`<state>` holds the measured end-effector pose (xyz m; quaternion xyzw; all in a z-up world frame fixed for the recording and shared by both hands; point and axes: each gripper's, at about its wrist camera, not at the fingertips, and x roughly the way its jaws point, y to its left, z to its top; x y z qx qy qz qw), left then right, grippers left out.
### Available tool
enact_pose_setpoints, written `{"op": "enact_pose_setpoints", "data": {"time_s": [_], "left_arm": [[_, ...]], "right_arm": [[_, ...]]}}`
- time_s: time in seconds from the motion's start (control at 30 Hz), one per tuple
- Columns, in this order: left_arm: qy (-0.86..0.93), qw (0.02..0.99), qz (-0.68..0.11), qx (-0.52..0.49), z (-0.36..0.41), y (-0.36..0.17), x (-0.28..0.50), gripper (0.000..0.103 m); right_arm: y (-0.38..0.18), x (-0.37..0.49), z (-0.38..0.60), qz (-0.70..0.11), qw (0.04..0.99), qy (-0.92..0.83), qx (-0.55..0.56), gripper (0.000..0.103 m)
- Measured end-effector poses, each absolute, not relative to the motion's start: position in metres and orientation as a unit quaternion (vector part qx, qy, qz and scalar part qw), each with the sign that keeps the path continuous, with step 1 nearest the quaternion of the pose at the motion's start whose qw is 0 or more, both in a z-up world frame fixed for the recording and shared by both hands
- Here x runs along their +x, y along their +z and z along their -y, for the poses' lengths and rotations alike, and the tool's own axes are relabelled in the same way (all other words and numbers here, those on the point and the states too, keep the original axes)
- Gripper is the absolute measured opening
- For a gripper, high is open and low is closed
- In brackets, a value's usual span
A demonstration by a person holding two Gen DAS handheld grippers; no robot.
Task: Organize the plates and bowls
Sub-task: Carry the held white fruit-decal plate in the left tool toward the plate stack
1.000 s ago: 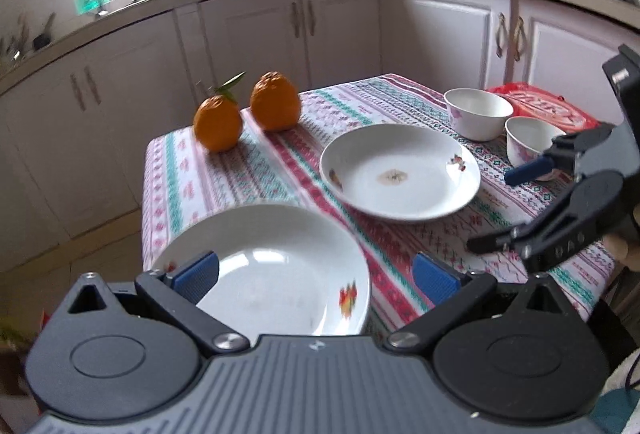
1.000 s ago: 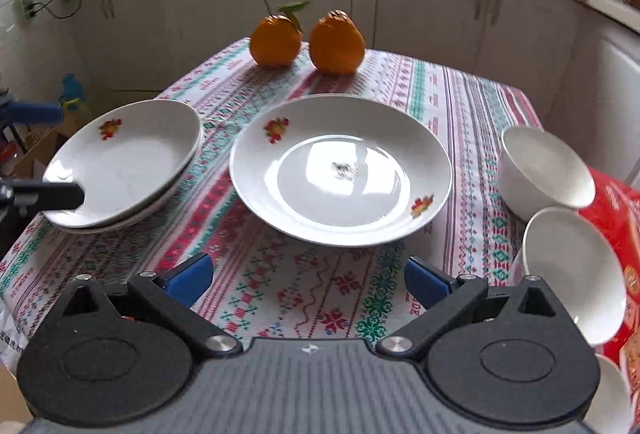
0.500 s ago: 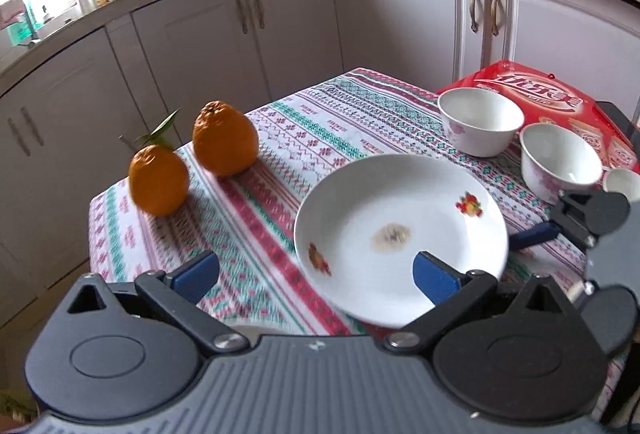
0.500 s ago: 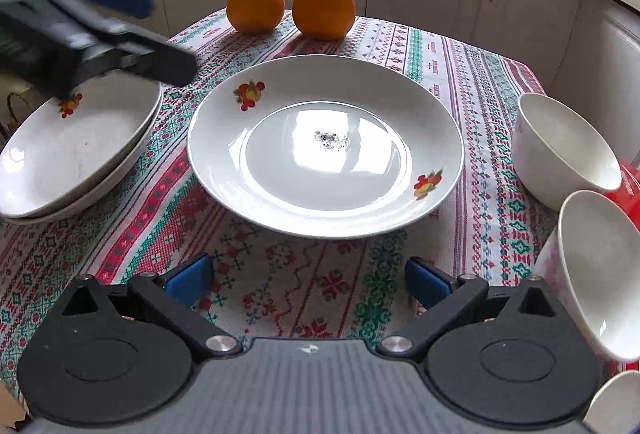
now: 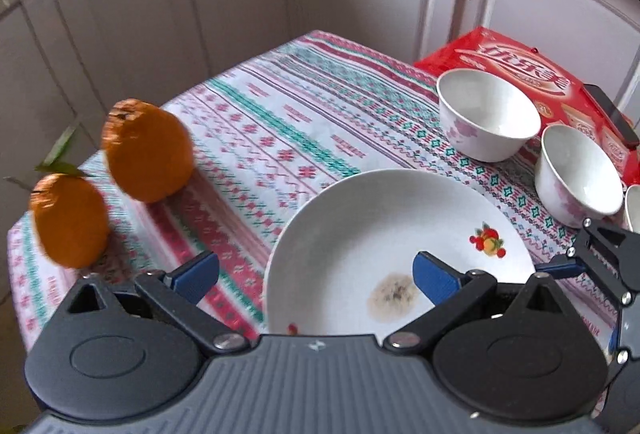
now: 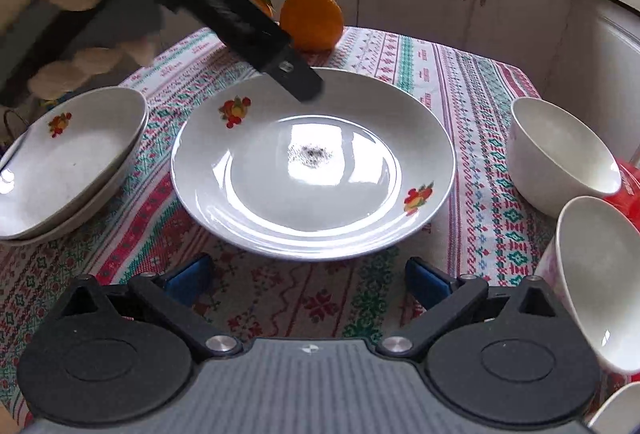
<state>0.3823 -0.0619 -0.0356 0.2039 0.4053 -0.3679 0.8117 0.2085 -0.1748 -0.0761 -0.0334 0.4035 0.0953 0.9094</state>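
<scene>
A: What's changed?

B: The left gripper (image 5: pixel 316 274) has swung from the stacked plates (image 6: pixel 68 162) to over the single plate (image 6: pixel 314 164) mid-table, jaws spread, holding nothing; that plate likely goes next

A: The right gripper (image 6: pixel 306 278)?

B: Open too, empty, short of the plate; a third bowl (image 5: pixel 634 206) is cut off, and the plate's near rim is hidden

Quick count of what's on the tablecloth: three white plates total, one lone stained plate (image 6: pixel 314 164) mid-table plus a stack of two (image 6: pixel 64 170) at the left edge. Three white bowls along the right edge: far one (image 6: pixel 560 158), middle one (image 6: pixel 600 282), and a sliver of a third (image 6: pixel 616 410) at the near corner. Two oranges (image 5: pixel 146 150) (image 5: pixel 70 220) at the far edge. One red packet (image 5: pixel 516 70).
</scene>
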Motion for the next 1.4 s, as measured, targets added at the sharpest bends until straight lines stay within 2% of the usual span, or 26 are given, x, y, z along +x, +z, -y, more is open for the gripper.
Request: {"op": "enact_pose_setpoints", "data": {"time_s": [0.3,0.37,0.43,0.6,0.77,1.4], "left_arm": [[-0.385,0.774,-0.442,0.240,0.093,-0.055,0.410,0.095],[-0.392,0.760,-0.457,0.245,0.096,-0.057,0.415,0.086],[-0.397,0.748,-0.470,0.251,0.099,-0.060,0.419,0.082],[-0.406,0.724,-0.491,0.265,0.106,-0.063,0.420,0.082],[-0.405,0.711,-0.505,0.275,0.110,-0.063,0.421,0.074],[-0.409,0.687,-0.527,0.288,0.113,-0.065,0.422,0.072]], "right_arm": [[-0.076,0.219,0.185,-0.395,0.914,0.091,-0.015,0.103],[-0.076,0.218,0.184,-0.393,0.915,0.093,-0.018,0.103],[-0.076,0.217,0.184,-0.390,0.915,0.096,-0.022,0.101],[-0.077,0.215,0.186,-0.383,0.918,0.101,-0.025,0.099],[-0.077,0.214,0.185,-0.379,0.918,0.109,-0.026,0.097],[-0.075,0.214,0.182,-0.378,0.917,0.123,-0.031,0.093]]}}
